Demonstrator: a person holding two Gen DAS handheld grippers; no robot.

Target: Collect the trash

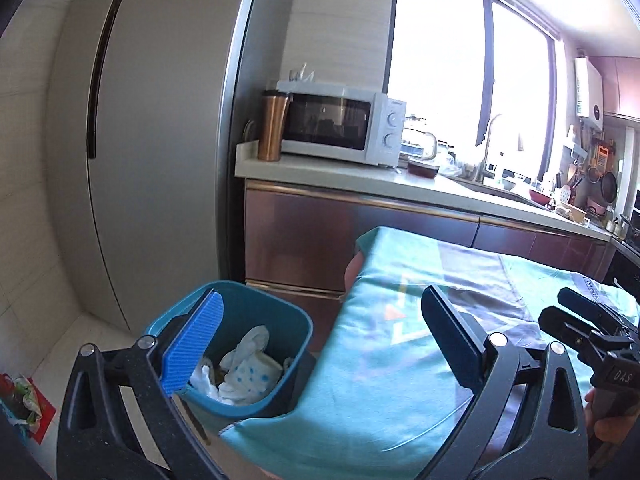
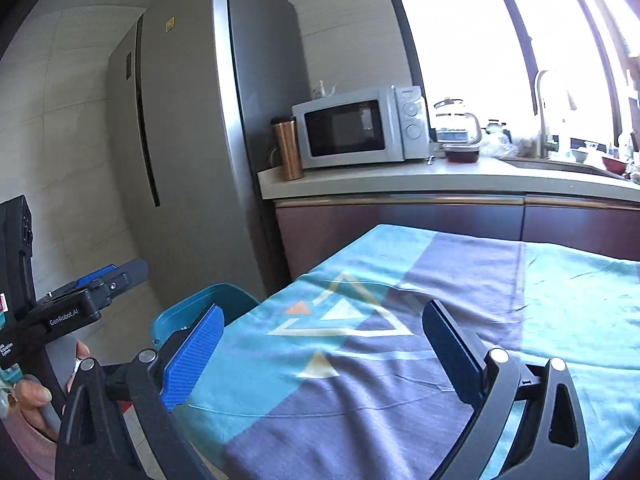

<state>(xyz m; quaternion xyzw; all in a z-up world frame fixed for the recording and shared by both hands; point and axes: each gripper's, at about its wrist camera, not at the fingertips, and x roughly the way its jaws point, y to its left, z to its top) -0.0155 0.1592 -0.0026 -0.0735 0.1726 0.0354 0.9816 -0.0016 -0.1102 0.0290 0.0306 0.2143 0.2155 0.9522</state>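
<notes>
Left tongs point(image 1: 320, 344): wide, empty, above the bin point(image 1: 236, 344)
Right tongs point(image 2: 324, 356): wide, empty, over the cloth point(image 2: 400, 360)
Tissues point(image 1: 244, 372): in the bin

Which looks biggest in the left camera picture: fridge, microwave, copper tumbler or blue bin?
1. Fridge.
2. Blue bin, though nearness to the camera enlarges it.
3. Microwave, looking nearly bin-sized.
4. Copper tumbler.

One teal bin point(image 1: 240, 344), one microwave point(image 1: 344, 128), one copper tumbler point(image 1: 274, 126), one patterned tablecloth point(image 2: 400, 340), one fridge point(image 1: 152, 120).
</notes>
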